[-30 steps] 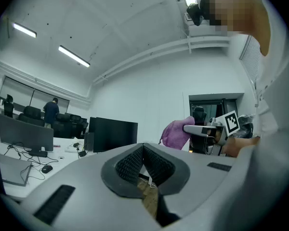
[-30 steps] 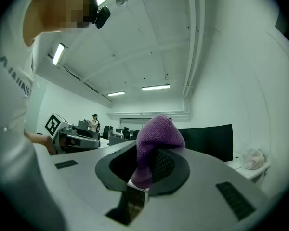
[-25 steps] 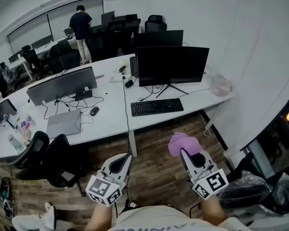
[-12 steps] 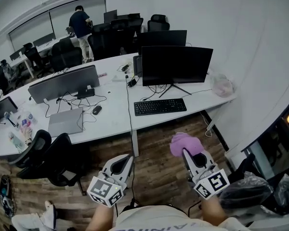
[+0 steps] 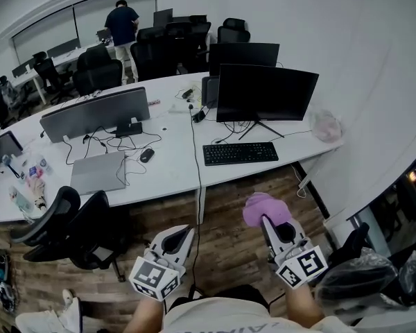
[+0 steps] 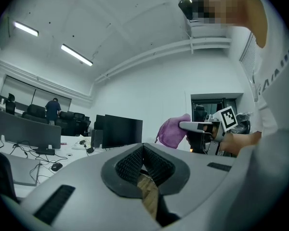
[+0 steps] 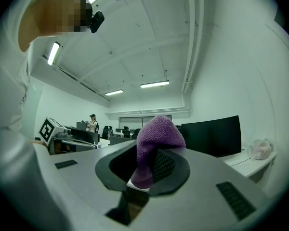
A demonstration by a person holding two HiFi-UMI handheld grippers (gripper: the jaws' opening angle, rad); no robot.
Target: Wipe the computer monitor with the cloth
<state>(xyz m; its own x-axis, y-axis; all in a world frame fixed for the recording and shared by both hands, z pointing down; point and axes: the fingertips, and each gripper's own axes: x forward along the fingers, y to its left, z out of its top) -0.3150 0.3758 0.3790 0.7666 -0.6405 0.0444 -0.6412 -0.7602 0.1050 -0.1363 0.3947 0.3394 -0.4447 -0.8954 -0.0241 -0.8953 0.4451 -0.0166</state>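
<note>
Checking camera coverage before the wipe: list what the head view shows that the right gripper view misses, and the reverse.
Head view only: the keyboard, the laptop and the mouse on the desks. Right gripper view only: the ceiling lights, and the purple cloth seen close, pinched in the jaws of the right hand-held gripper. Both: that cloth, the dark monitor and the left hand-held gripper.

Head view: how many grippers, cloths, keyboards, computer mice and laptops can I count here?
Grippers with marker cubes: 2 (left gripper, right gripper)
Purple fuzzy cloth: 1
Black keyboard: 1
Dark computer mouse: 1
Closed grey laptop: 1
Total: 6
</note>
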